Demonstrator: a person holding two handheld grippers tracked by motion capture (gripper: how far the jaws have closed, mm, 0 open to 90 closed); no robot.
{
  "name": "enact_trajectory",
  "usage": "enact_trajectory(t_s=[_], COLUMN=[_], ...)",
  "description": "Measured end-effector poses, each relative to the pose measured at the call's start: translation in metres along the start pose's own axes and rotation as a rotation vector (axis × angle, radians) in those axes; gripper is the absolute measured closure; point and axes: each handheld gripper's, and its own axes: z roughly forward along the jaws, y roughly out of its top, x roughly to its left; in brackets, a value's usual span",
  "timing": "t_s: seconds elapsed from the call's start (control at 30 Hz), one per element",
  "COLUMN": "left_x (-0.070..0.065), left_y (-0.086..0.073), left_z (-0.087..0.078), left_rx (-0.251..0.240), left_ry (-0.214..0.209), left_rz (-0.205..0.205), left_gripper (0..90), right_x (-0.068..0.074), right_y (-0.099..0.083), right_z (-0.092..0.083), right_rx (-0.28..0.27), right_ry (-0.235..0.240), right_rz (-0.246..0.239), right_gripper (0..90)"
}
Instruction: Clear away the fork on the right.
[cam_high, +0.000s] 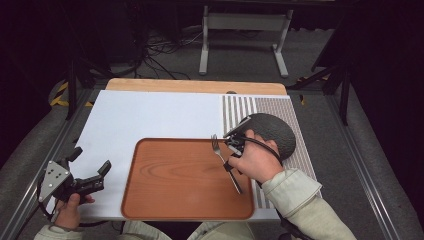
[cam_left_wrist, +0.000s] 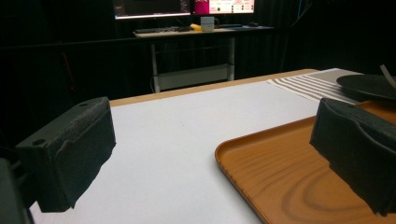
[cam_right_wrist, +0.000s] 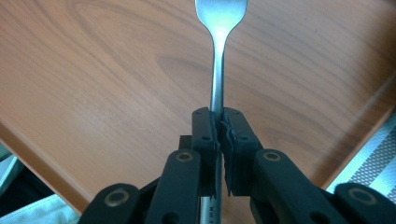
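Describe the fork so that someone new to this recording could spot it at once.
Find the wooden tray on the white table. Over its right edge, the right hand-held gripper is clamped on a slim silver fork by the handle, tines pointing away from the person. It is the only shiny metal piece, beside a dark round plate.

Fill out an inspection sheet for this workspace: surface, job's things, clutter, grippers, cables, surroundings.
Surface: white board on a wooden table; striped mat at the right.
Job's things: fork held over the wooden tray; dark plate on the mat.
Clutter: nothing seen.
Grippers: right gripper shut on the fork's handle; left gripper open, holding nothing, at the board's left edge.
Cables: black cable loops over the right hand; more on the floor behind.
Surroundings: dark room, desk frame, monitors.
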Motion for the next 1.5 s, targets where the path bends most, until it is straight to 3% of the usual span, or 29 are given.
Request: enact_trajectory(t_s=[0.43,1.2,1.33,1.5], left_x=[0.0,0.0,0.0,0.0], left_y=[0.0,0.0,0.0,0.0], left_z=[0.0,0.0,0.0,0.0], left_rx=[-0.001,0.004,0.004,0.001], left_ry=[0.0,-0.003,-0.003,-0.003], left_rz=[0.0,0.003,0.003,0.003], left_gripper=[0.5,0.5,0.5,0.6], right_x=[0.002,0.001,0.0,0.001], right_y=[-0.002,-0.003,-0.003,-0.004], right_z=[0.016,0.03,0.03,0.028], right_rx=[0.076,0.128,0.106,0.084], right_ry=[-0.012,-0.014,-0.004,-0.024], right_rz=[0.047,0.071,0.073,0.052], right_gripper=[83.9,83.3,74.8,66.7])
